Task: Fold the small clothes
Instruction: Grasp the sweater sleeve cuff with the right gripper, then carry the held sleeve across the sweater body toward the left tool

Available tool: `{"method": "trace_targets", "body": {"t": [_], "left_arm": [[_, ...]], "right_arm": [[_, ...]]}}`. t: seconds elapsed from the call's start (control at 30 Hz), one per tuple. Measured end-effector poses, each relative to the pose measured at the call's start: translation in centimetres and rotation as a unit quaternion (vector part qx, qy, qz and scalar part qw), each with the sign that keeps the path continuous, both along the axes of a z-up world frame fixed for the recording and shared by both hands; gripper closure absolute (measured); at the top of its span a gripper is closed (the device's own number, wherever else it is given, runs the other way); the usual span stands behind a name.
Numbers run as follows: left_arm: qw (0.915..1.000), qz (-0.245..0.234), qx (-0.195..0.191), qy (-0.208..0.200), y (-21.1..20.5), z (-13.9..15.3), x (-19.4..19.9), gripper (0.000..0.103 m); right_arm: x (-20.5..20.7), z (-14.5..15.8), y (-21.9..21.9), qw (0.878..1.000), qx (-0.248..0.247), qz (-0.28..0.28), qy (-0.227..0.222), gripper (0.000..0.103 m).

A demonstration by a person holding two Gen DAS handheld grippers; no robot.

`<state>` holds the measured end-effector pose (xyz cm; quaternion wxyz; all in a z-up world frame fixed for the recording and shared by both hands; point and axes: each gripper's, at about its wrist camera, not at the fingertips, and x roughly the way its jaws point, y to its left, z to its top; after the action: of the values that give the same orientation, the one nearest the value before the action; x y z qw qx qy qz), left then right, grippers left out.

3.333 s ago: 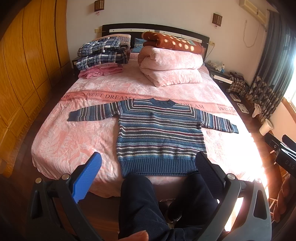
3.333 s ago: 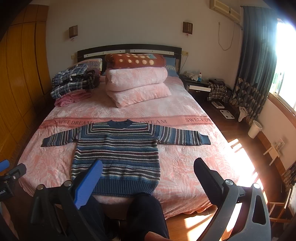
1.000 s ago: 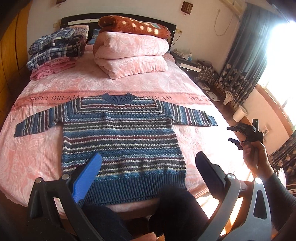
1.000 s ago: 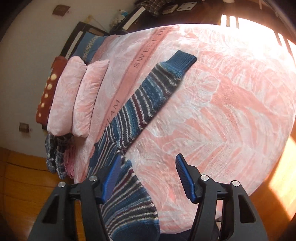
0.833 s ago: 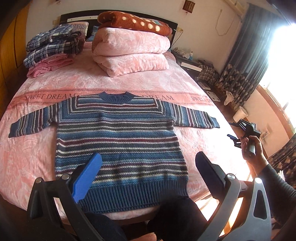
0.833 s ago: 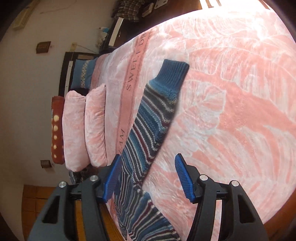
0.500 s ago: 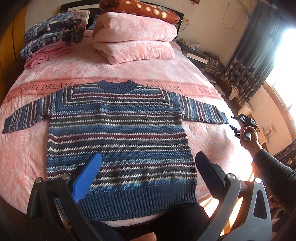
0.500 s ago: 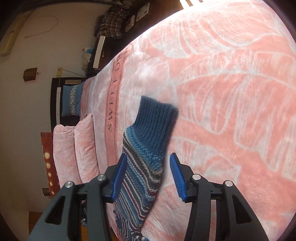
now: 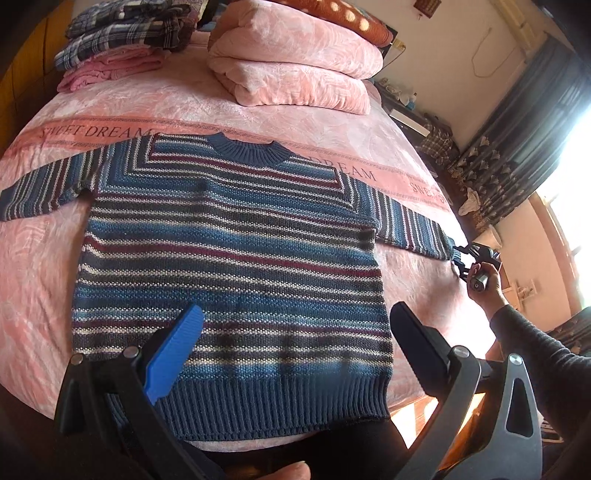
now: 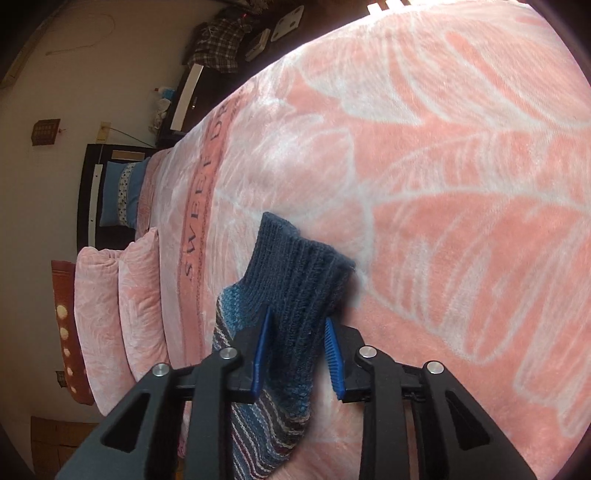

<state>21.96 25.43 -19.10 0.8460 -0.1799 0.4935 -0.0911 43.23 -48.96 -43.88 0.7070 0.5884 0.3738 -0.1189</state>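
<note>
Striped blue knit sweater [image 9: 229, 258] lies flat, face up, sleeves spread, on the pink bed [image 9: 37, 280]. At its right cuff [image 10: 295, 269] the right hand-held gripper [image 10: 297, 354] has its blue pads on either side of the ribbing, gripping it. Left hand-held gripper [image 9: 295, 339] hangs wide apart above the hem.

Pink leaf-patterned bedspread [image 9: 310, 122] lettered "SWEET DREAM"; folded pink quilt [image 9: 295, 74] near the headboard, brown spotted pillow [image 9: 354, 22] on it; plaid and pink folded clothes [image 9: 118, 44] stacked beside; dark patterned curtain [image 9: 524, 147] at the window.
</note>
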Motion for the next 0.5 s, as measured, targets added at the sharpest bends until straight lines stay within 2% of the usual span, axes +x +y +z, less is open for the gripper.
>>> {"method": "trace_targets", "body": {"t": [0.1,0.27,0.5], "left_arm": [[0.9996,0.006,-0.022,0.015,0.8,-0.3,0.1,0.003],[0.9980,0.023,-0.055,0.019,2.3,-0.1,-0.2,0.003],[0.9961,0.040,-0.079,-0.004,4.0,1.2,-0.5,0.003]], "right_arm": [[0.0,2.2,0.2,1.000,-0.026,0.006,-0.016,0.091],[0.8,8.0,2.2,0.994,-0.086,0.047,-0.051,0.092],[2.4,16.0,6.9,0.978,-0.149,0.106,-0.105,0.093]]}}
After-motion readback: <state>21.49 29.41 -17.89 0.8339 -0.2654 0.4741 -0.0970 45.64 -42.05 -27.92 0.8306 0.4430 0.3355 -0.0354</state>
